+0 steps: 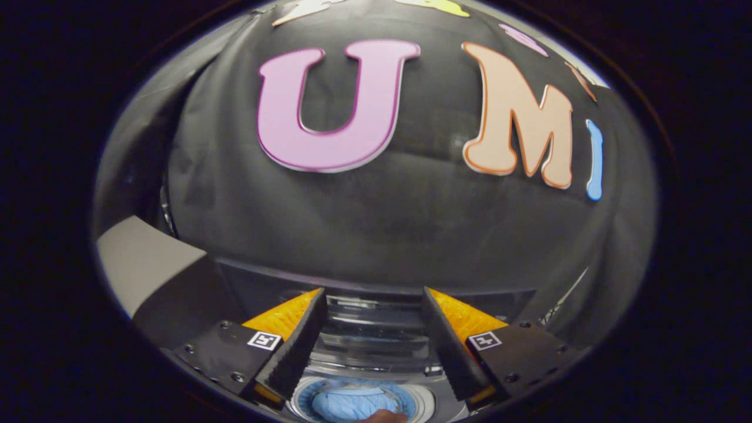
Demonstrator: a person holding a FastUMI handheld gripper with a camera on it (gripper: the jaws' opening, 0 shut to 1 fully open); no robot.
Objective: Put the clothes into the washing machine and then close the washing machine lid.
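We see the claw held above a washing machine, its two fingers spread wide apart with nothing between them but open air. Neither finger touches anything we can make out.

Below the fingers and between their bases lies the round opening of the washing machine's drum, ringed by a pale rim. Inside that drum sits a bundle of light blue clothes, crumpled into a soft heap that takes up most of the opening. At the near rim of the drum a small rounded reddish-brown shape overlaps the cloth; we cannot tell what it is.

Beyond the drum, in the gap between the fingers, stands the machine's lid, raised open: a clear, glassy panel with reflections across it, set in a dark frame. The lid leans back toward the black cloth wall of the booth, which rises behind the machine and takes up most of what lies ahead of the claw.

Off beyond the left finger, a pale grey flat surface slopes away beside the machine, with a dark band along its lower edge; we cannot say what it belongs to. On the right, past the other finger, the cloth wall folds down in darker creases
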